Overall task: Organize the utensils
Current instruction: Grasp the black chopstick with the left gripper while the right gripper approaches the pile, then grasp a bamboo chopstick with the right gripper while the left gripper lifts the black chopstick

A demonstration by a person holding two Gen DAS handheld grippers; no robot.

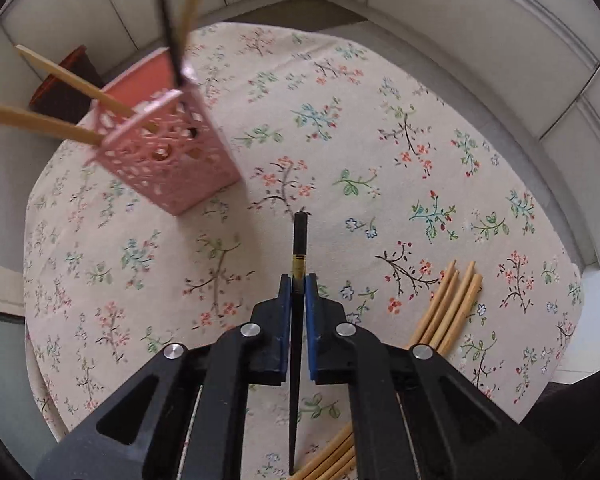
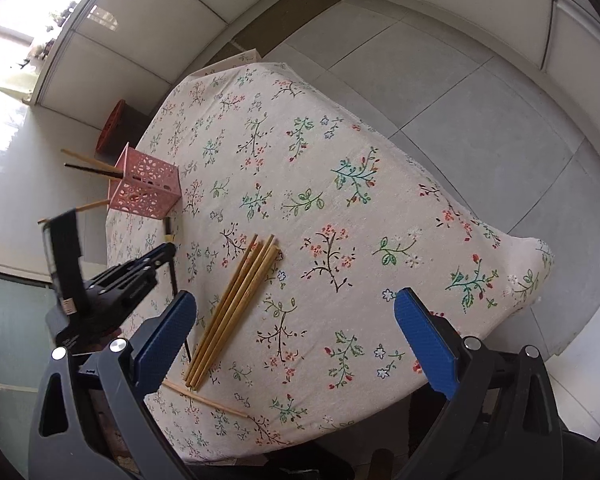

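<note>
Left gripper (image 1: pixel 299 286) is clamping a black chopstick (image 1: pixel 300 236) above the tablecloth (image 1: pixel 340 152), its end pointing toward the pink basket (image 1: pixel 168 160). The basket is holding bamboo and black sticks. Right gripper (image 2: pixel 296 332) is hanging with jaws wide apart, gripping nothing, over the bamboo bundle (image 2: pixel 236 304) lying on the cloth.

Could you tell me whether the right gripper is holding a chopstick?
No, the right gripper is open with nothing between its fingers above the wooden chopsticks.
</note>
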